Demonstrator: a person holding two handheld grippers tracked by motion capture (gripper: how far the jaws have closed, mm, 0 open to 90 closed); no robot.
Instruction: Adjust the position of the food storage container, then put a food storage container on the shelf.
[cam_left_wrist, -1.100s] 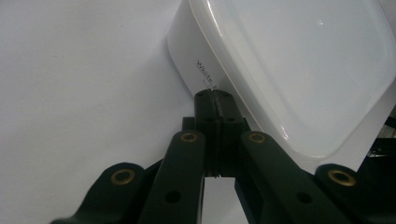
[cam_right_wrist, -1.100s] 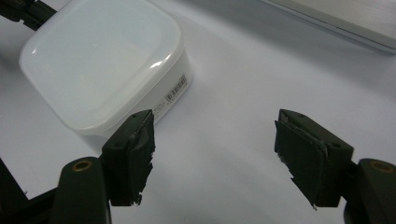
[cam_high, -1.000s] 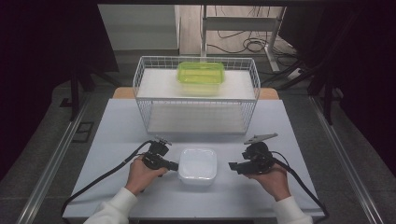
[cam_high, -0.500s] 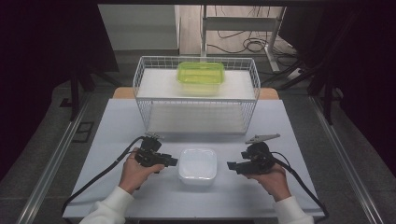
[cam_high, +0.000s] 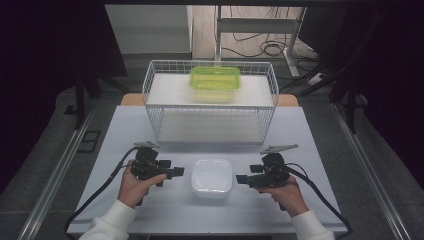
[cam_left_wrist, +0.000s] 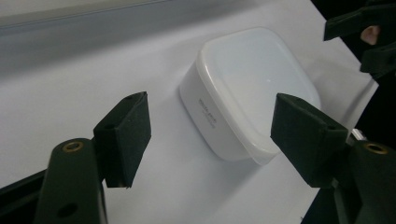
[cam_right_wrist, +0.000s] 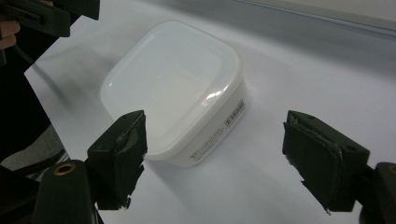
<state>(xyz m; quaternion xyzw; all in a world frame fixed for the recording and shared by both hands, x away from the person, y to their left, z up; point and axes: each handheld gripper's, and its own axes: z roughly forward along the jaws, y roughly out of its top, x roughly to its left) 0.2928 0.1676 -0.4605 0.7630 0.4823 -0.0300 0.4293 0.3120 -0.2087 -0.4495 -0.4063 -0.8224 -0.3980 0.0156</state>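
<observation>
White lidded box (cam_high: 212, 176) resting on the bench (cam_high: 300, 130), between the left tongs (cam_high: 176, 172) and right tongs (cam_high: 241, 178), clear of both. Left tongs just opened wide, nothing between the jaws; right tongs gaping too, empty. Small print on the box wall too blurred to read. Beyond both tongs, wire basket (cam_high: 210, 105) with green container (cam_high: 214, 83), contents not discernible.

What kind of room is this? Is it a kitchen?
Probably not a kitchen; it looks like a lab or test room. A plain white table holds a wire basket and a white container, with loose cables on the floor behind.
</observation>
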